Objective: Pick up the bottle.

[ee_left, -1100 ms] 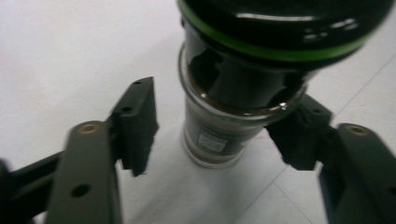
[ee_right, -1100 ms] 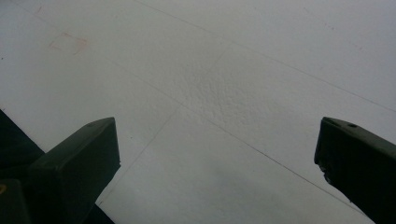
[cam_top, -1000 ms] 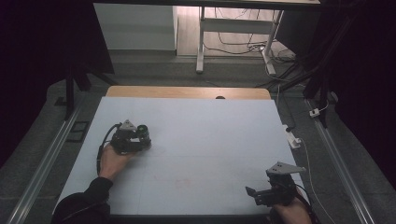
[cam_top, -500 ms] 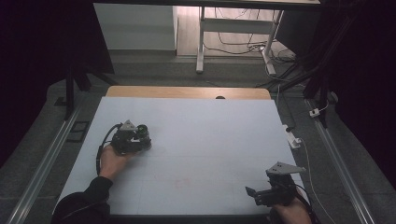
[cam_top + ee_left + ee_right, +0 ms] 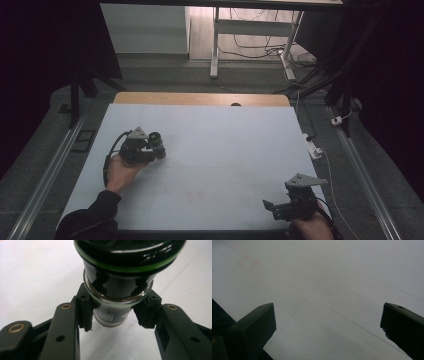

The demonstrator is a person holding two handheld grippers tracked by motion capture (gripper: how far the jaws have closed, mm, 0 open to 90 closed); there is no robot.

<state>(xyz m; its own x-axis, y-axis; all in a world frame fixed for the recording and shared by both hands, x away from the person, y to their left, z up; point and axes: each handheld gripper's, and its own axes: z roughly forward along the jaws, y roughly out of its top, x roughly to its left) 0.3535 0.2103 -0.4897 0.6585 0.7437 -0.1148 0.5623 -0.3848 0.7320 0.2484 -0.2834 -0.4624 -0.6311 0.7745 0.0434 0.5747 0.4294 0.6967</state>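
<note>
Gripping dark glass jar (image 5: 117,290) at neck, left gripper (image 5: 150,150) clamped, pads (image 5: 86,312) pressing both sides; black lid with green band toward top of frame. Located left-centre of white table (image 5: 225,145) in high view. Right gripper (image 5: 272,207) at lower right, jaws spread wide, nothing between.

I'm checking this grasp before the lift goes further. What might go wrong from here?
The left hand-held gripper clamps the dark glass jar only on its narrow lower part, with the wide green-ringed cap end beyond the pads, so it may tip or slip out. Smooth glass adds to that. A drop onto the white table could break it.
</note>
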